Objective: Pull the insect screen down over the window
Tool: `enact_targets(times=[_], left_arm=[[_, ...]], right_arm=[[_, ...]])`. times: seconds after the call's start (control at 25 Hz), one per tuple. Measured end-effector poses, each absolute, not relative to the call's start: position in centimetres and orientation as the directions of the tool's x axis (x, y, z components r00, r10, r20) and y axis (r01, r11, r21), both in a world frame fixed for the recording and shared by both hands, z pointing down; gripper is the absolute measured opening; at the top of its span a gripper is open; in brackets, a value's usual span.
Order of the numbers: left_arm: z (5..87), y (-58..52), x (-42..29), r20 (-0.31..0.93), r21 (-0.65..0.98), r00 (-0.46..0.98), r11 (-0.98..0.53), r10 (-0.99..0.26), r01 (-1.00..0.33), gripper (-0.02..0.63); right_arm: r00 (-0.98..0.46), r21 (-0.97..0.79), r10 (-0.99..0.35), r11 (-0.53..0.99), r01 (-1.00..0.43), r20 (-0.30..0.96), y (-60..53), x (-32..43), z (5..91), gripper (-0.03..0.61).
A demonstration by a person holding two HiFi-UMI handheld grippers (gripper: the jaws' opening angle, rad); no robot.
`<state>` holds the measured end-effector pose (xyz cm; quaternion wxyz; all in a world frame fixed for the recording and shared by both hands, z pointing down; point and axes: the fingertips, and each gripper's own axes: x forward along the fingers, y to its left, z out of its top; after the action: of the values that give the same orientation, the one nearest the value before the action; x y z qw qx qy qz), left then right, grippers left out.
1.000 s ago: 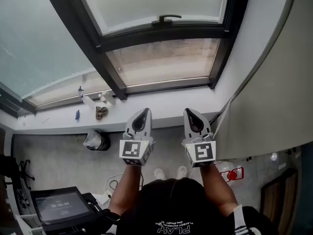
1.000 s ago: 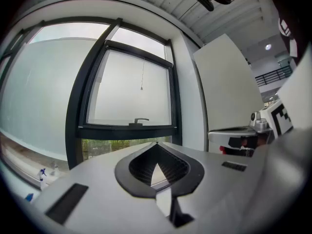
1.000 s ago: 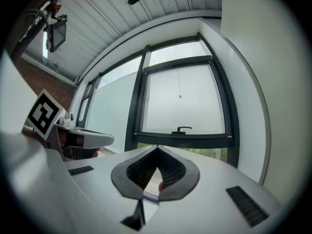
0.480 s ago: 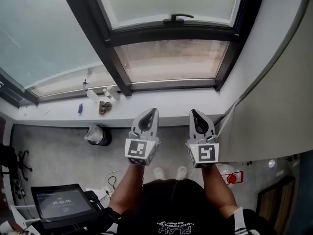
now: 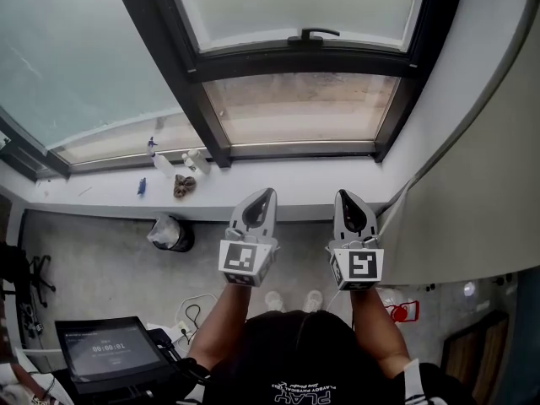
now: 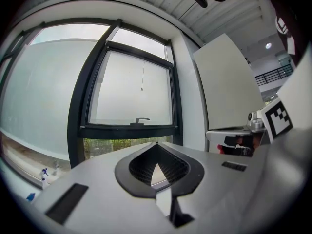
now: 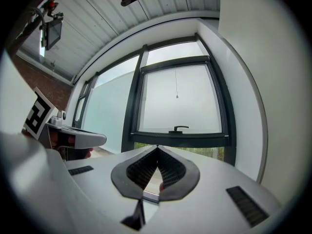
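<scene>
A dark-framed window fills the wall ahead. Its upper sash [image 5: 295, 2] is milky and carries a black handle [image 5: 314, 34]; the lower pane [image 5: 302, 108] is clear. A thin pull cord with a small bob [image 7: 176, 96] hangs in front of the upper sash, also seen in the left gripper view as a cord [image 6: 142, 88]. My left gripper [image 5: 263, 192] and right gripper [image 5: 345, 194] are held side by side, level, short of the sill and well below the cord. Both are shut with nothing between the jaws [image 6: 156, 143] [image 7: 157, 147].
Small bottles [image 5: 192, 162] and a spray bottle [image 5: 152, 148] stand on the white sill [image 5: 278, 184]. On the floor below are a bin bag [image 5: 169, 233] and a monitor [image 5: 105, 351]. A white wall panel [image 5: 472, 184] closes in on the right.
The head view has drifted, so the window and sill sit a little further right in the picture. Both grippers stay shut, side by side before the sill.
</scene>
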<state>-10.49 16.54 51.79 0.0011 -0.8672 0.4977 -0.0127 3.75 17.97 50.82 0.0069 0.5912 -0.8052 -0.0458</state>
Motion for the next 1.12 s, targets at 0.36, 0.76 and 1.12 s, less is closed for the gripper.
enact_targets(times=[0.36,0.76,1.12], left_arm=[[51.9,16.1,-9.9,0.027,-0.005,0.487,-0.487,-0.873,-0.873,0.002],[52.1,13.4,-9.1,0.057,-0.013,0.431,-0.432,-0.901,-0.902,0.002],[49.9,9.0,-8.6,0.035,-0.007,0.411,-0.412,-0.911,-0.911,0.002]], right_arm=[[-0.297,0.075,-0.955,0.295,-0.953,-0.020,17.6,4.9,51.4,0.003],[-0.291,0.040,-0.956,0.290,-0.956,-0.031,14.5,7.7,50.7,0.003],[-0.288,0.042,-0.957,0.287,-0.957,-0.019,11.1,8.5,50.7,0.003]])
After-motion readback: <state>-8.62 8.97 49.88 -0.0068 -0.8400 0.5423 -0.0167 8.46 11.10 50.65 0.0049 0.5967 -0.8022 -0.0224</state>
